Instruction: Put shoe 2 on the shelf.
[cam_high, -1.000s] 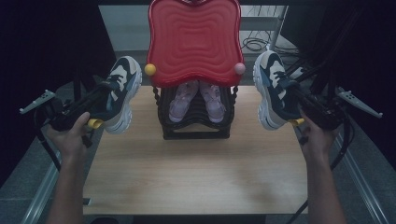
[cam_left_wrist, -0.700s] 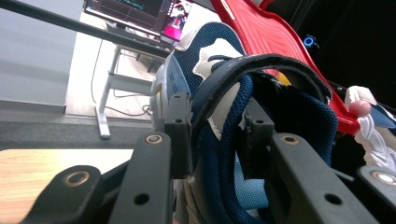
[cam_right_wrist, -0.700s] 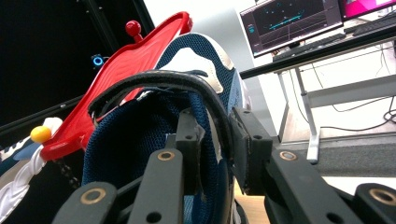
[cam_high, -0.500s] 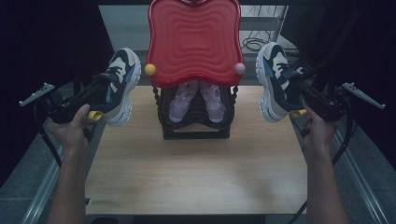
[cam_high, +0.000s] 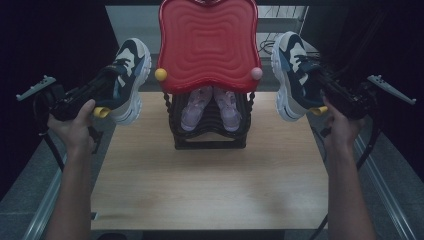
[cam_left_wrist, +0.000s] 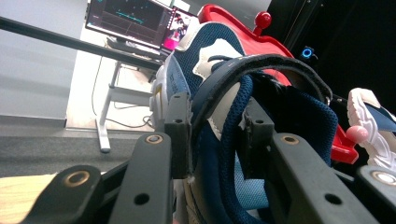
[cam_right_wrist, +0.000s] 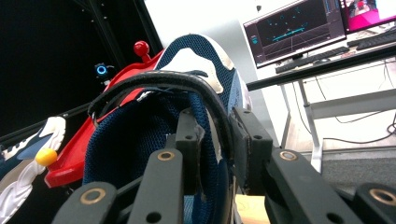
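My left gripper (cam_high: 114, 80) is clamped on the collar of the left sneaker (cam_high: 129, 80), which hangs in the air at about 10 o'clock from the table (cam_high: 210, 185) centre, off the table's left edge, its toe pointing away from me. In the left gripper view one black jaw sits inside the navy mesh lining and the other against the outer heel wall (cam_left_wrist: 219, 116); the lower half of the shoe is cut off behind my own jaws there. My right gripper (cam_high: 314, 75) pinches the right sneaker (cam_high: 292, 75) the same way at about 2 o'clock, also raised, white sole turned toward the middle. In the right gripper view the collar (cam_right_wrist: 205, 135) is squeezed between the jaws, and the toe is hidden past the tongue.

Between the two shoes stands a black shoe rack (cam_high: 210, 130) at 12 o'clock, with a red wavy tray (cam_high: 207, 42) on top that hides most of it. A pair of small pink shoes (cam_high: 210, 107) sits underneath, only their toe ends visible. A yellow knob (cam_high: 160, 74) and a pink knob (cam_high: 256, 73) mark the tray's near corners. Monitors (cam_right_wrist: 299, 28) glow beyond, blurred
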